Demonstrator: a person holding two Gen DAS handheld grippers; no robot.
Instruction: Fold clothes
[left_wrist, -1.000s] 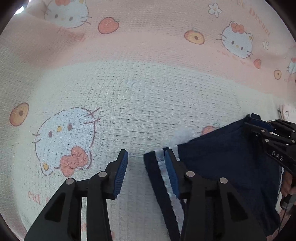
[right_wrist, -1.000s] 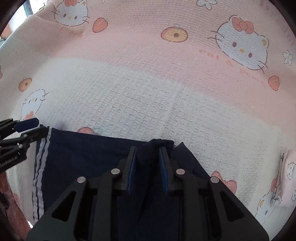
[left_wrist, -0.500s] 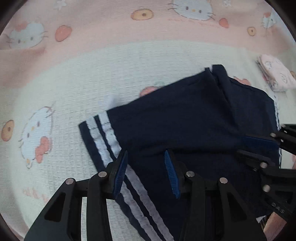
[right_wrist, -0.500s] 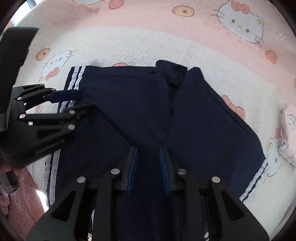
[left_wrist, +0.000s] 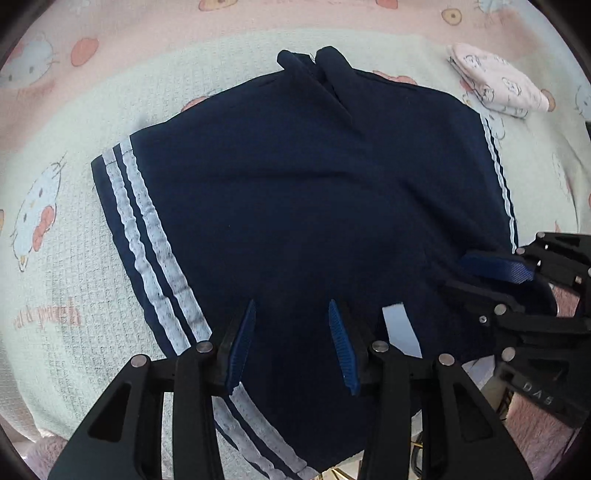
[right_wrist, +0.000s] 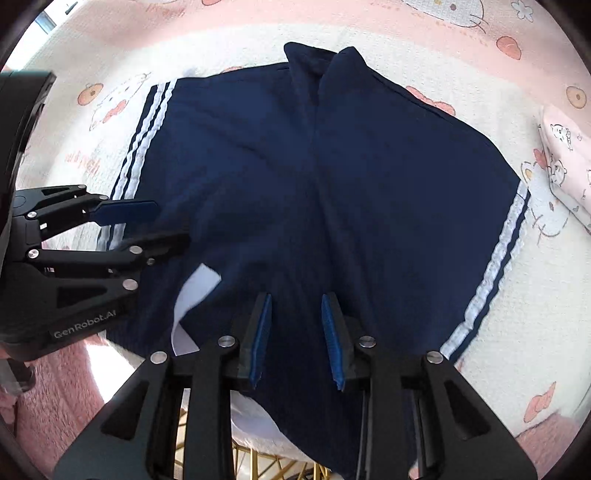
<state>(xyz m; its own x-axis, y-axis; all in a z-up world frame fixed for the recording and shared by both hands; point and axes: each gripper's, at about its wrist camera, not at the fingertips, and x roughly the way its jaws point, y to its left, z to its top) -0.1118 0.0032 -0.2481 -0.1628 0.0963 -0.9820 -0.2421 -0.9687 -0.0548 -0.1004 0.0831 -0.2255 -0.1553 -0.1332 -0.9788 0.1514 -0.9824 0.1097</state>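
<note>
Dark navy shorts (left_wrist: 314, 192) with white side stripes lie spread flat on the Hello Kitty blanket; they also show in the right wrist view (right_wrist: 325, 184). A white label (left_wrist: 400, 328) shows at the waistband near me. My left gripper (left_wrist: 291, 343) is open and empty, hovering over the near waistband by the left stripes. My right gripper (right_wrist: 295, 339) is open and empty over the middle of the waistband. Each gripper shows in the other's view: the right one at the right (left_wrist: 495, 273), the left one at the left (right_wrist: 147, 225).
A folded pale pink garment (left_wrist: 495, 85) lies at the far right of the blanket, also in the right wrist view (right_wrist: 569, 158). The pink and cream blanket (left_wrist: 74, 258) covers the surface. A fuzzy pink edge (right_wrist: 55, 387) and gold frame (right_wrist: 266, 465) sit below the near edge.
Both grippers have pulled back toward the near edge. The shorts were drawn out flat and let go; the right gripper's jaws, earlier shut on fabric, have opened.
</note>
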